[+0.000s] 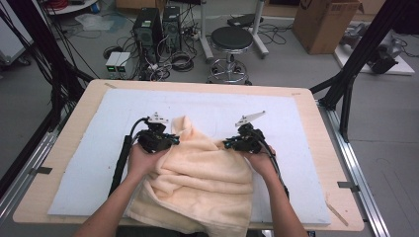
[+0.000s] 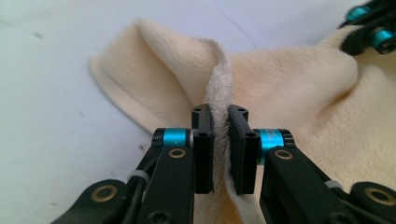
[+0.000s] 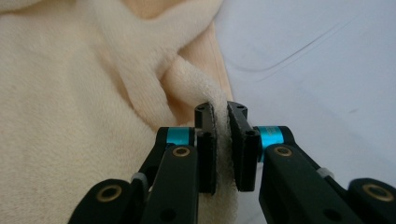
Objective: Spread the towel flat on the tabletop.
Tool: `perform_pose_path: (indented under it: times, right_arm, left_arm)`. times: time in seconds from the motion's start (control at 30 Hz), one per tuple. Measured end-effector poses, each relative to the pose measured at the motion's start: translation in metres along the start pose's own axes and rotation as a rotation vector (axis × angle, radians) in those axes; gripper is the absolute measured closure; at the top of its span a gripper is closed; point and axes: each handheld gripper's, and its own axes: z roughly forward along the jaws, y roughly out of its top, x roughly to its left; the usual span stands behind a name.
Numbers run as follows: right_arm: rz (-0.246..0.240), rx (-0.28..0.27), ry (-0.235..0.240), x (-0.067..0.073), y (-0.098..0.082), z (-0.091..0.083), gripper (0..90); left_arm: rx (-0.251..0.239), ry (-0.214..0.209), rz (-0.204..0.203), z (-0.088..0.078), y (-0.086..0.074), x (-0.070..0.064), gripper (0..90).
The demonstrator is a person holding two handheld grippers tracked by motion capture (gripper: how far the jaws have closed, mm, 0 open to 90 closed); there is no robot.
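A cream towel (image 1: 197, 177) lies crumpled on the white pad (image 1: 296, 128), and its near part hangs over the table's front edge. My left gripper (image 1: 170, 140) is shut on the towel's left edge; in the left gripper view the thin edge of the towel (image 2: 219, 88) stands pinched between the jaws of that gripper (image 2: 220, 151). My right gripper (image 1: 231, 144) is shut on the right edge, and in the right gripper view a fold of the towel (image 3: 196, 88) runs into the jaws of that gripper (image 3: 222, 149). The other gripper's blue-ringed jaw tips (image 2: 369, 28) show at the top right of the left gripper view.
The pad covers a wooden table (image 1: 74, 118) with bare margins. Behind the table stand a black stool (image 1: 231, 39), computer towers (image 1: 148, 29), cables and a cardboard box (image 1: 323, 22). Black frame posts (image 1: 356, 54) rise at both sides.
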Motion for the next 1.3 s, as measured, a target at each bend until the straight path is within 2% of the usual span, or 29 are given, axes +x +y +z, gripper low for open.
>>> perform_pose_path:
  times: [0.07,0.13,0.23,0.3,0.33,0.4,0.53,0.73,0.77,0.83,0.9,0.97,1.07,1.13,1.2,1.3]
  right_arm:
    - [-0.002,-0.049,-0.054,0.0,0.003,-0.019,83.7]
    - [-0.005,-0.11,-0.095,0.0,0.007,-0.039,83.7]
    - [-0.001,-0.196,-0.126,0.002,0.009,-0.066,83.7]
    - [-0.005,-0.208,-0.13,0.006,0.005,-0.078,83.7]
    - [-0.005,-0.193,-0.125,0.009,0.002,-0.08,83.7]
    - [-0.02,-0.153,-0.125,0.014,-0.007,-0.079,83.7]
    - [-0.003,-0.11,-0.103,0.017,-0.029,-0.071,83.7]
    - [-0.004,-0.028,-0.048,0.028,-0.051,-0.054,82.9]
    - [-0.007,-0.013,-0.03,0.029,-0.052,-0.052,81.1]
    - [-0.021,-0.008,-0.024,0.032,-0.052,-0.05,72.2]
    - [-0.009,-0.046,-0.027,0.032,-0.048,-0.054,63.8]
    - [-0.017,-0.09,-0.024,0.031,-0.043,-0.06,59.7]
    - [-0.032,-0.14,-0.049,0.028,-0.031,-0.067,54.1]
    - [-0.03,-0.172,-0.054,0.024,-0.022,-0.069,53.0]
    - [-0.035,-0.18,-0.06,0.02,-0.014,-0.065,50.8]
    - [-0.041,-0.148,-0.057,0.012,-0.005,-0.047,47.6]
  left_arm:
    - [-0.079,0.008,-0.052,-0.009,0.003,0.005,81.7]
    - [-0.128,0.004,-0.088,-0.018,0.005,0.009,82.1]
    - [-0.156,-0.01,-0.116,-0.027,0.003,0.014,82.4]
    - [-0.145,-0.017,-0.127,-0.033,-0.004,0.017,82.4]
    - [-0.138,-0.021,-0.133,-0.035,-0.009,0.018,82.4]
    - [-0.111,-0.026,-0.138,-0.038,-0.021,0.02,82.4]
    - [-0.082,-0.065,-0.179,-0.044,-0.046,0.022,82.6]
    - [-0.02,-0.094,-0.183,-0.052,-0.074,0.016,82.5]
    - [-0.013,-0.098,-0.169,-0.052,-0.076,0.015,82.1]
    - [-0.02,-0.1,-0.153,-0.055,-0.076,0.015,78.5]
    - [-0.052,-0.089,-0.138,-0.06,-0.072,0.016,69.6]
    - [-0.078,-0.09,-0.138,-0.064,-0.065,0.019,63.7]
    - [-0.094,-0.088,-0.121,-0.064,-0.05,0.023,56.6]
    - [-0.104,-0.085,-0.114,-0.06,-0.039,0.026,53.2]
    - [-0.108,-0.079,-0.111,-0.053,-0.032,0.028,51.0]
    - [-0.073,-0.043,-0.095,-0.033,-0.026,0.031,47.4]
